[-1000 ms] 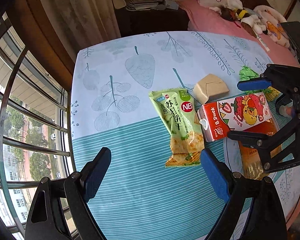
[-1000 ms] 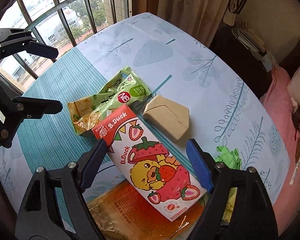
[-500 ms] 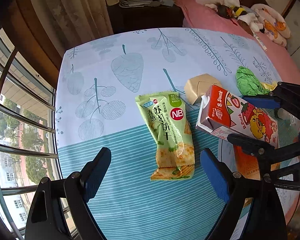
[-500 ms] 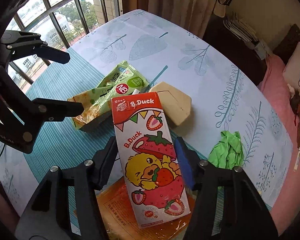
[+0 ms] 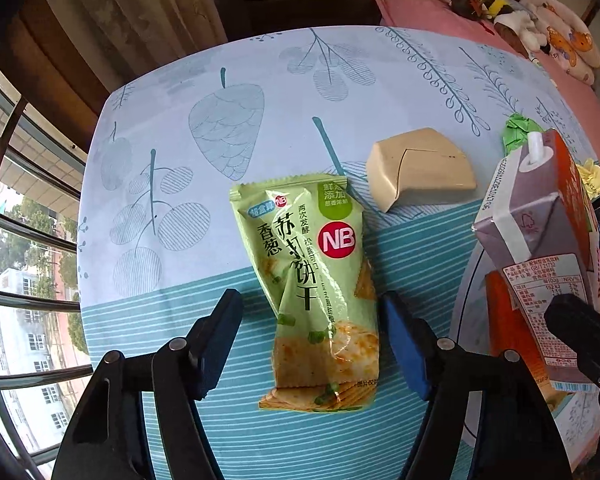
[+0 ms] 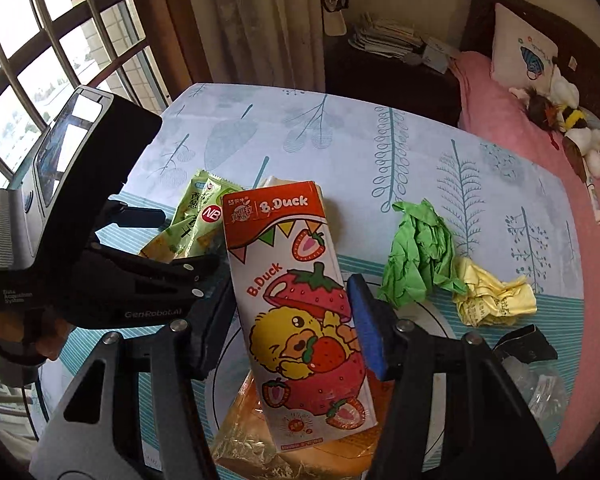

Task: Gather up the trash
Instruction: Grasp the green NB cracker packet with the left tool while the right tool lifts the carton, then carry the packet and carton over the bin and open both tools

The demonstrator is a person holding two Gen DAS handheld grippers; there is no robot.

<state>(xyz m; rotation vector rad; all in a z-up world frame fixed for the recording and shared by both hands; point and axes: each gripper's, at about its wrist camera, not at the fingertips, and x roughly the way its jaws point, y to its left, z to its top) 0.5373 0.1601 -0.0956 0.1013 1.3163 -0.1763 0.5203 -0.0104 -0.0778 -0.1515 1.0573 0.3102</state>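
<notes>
A green cracker packet (image 5: pixel 316 264) lies flat on the leaf-print tablecloth (image 5: pixel 228 92). My left gripper (image 5: pixel 312 320) hangs over its lower half with a blue pad on each side. The jaws are closing, and a gap still shows at the left pad. A red and white strawberry milk carton (image 6: pixel 296 280) is held off the table, tilted, with its cap (image 5: pixel 534 152) up. My right gripper (image 6: pixel 290 308) is shut on the carton's sides. In the right wrist view the left gripper's black body (image 6: pixel 60 200) fills the left side, with the packet (image 6: pixel 200 216) beyond it.
A beige box (image 5: pixel 416 172) sits just beyond the packet. Crumpled green paper (image 6: pixel 416 256) and yellow paper (image 6: pixel 492 296) lie to the right. An orange wrapper (image 6: pixel 300 452) lies under the carton. Window bars (image 5: pixel 16 240) run along the left; a pink bed (image 6: pixel 520 128) lies far right.
The right gripper closed on the carton, raised it off the table and rolled it more upright. The left gripper came down closer over the cracker packet and its jaws narrowed.
</notes>
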